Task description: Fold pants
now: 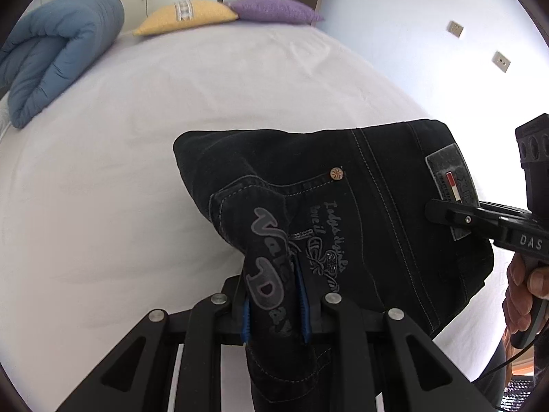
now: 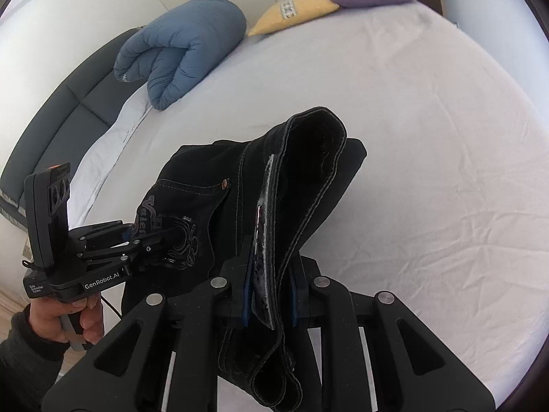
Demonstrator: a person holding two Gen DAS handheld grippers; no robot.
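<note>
**Black Pants Lifted by Both Grippers Over the Bed**

Above the white bed [image 1: 171, 120], the folded black pants [image 1: 360, 213] hung between two hand-held grippers, clear of the sheet as far as the views showed. Their long axis ran roughly from one gripper to the other, across the near side of the mattress, and the folded bundle drooped away from the cameras toward the bed.

Seen from the left wrist, the left gripper [image 1: 274, 309] had its jaws clamped on a bunched part of the cloth bearing large grey lettering — the blue pads pressed against it from both sides. The back pocket with its embroidered script and a small metal rivet [image 1: 336, 174] faced up toward that camera. Farther right, the right gripper [image 1: 442, 213] pinched the edge beside a grey brand patch [image 1: 449, 175], and a hand [image 1: 525, 292] held its grip.

From the right wrist, the right gripper's jaws were closed on the waistband, which stood on edge between the pads; the band's dark inner lining gaped open above them, pointing up and away. At the left of that view, the left gripper [image 2: 161, 237] gripped the lettered cloth, held by a hand [image 2: 65, 316] in a dark sleeve.

At the far side of the bed lay a rolled blue duvet [image 1: 58, 51], a yellow pillow [image 1: 188, 15] and a purple pillow [image 1: 274, 10] — all well apart from the pants.
</note>
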